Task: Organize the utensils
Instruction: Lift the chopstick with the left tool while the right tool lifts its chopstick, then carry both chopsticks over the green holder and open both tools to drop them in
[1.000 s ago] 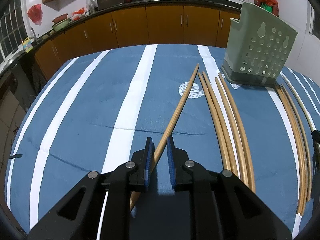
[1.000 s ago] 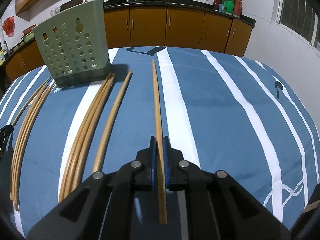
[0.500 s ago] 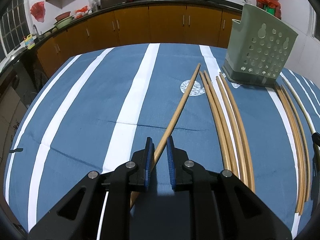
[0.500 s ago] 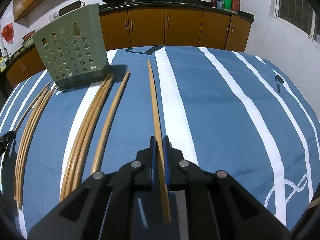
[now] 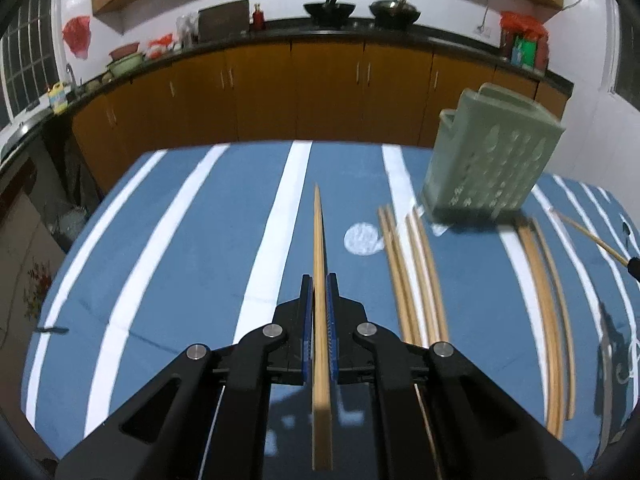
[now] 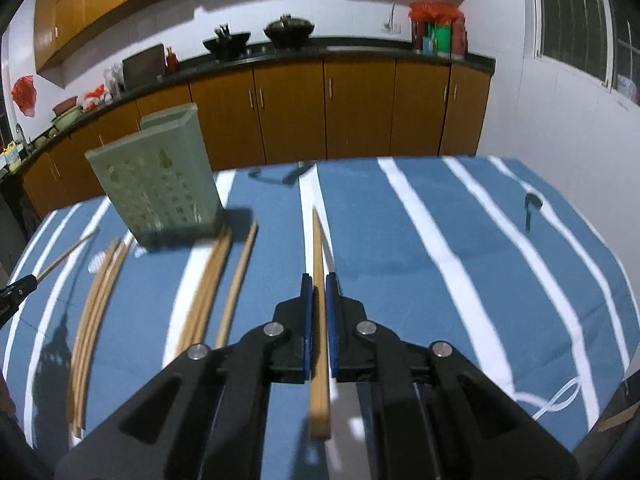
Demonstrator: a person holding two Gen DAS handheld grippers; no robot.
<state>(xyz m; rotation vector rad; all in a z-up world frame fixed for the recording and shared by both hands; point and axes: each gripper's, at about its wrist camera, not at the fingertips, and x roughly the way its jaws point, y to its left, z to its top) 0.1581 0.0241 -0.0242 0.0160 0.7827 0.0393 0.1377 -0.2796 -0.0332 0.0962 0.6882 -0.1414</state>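
In the left wrist view my left gripper [image 5: 319, 278] has its jaws closing tight on a wooden chopstick [image 5: 318, 232], lifted off the cloth and pointing straight ahead. In the right wrist view my right gripper [image 6: 319, 278] is shut on another chopstick [image 6: 318, 240], also held above the cloth. A green perforated utensil holder [image 5: 488, 160] [image 6: 160, 184] stands upright at the far side, between the two grippers. Several more chopsticks lie on the cloth in bundles [image 5: 412, 272] [image 5: 548, 280] [image 6: 212, 280] [image 6: 96, 292]. Each gripper shows at the other view's edge [image 5: 634, 266] [image 6: 16, 288].
The table wears a blue cloth with white stripes [image 5: 200, 240] and ends just beyond the holder. Orange kitchen cabinets [image 6: 288, 112] under a dark counter with woks stand behind it. A white tiled wall with a window [image 6: 580, 40] is on the right.
Both grippers have risen, each lifting its chopstick off the cloth. The left jaws closed onto their chopstick, which swung from slanting right to straight ahead.
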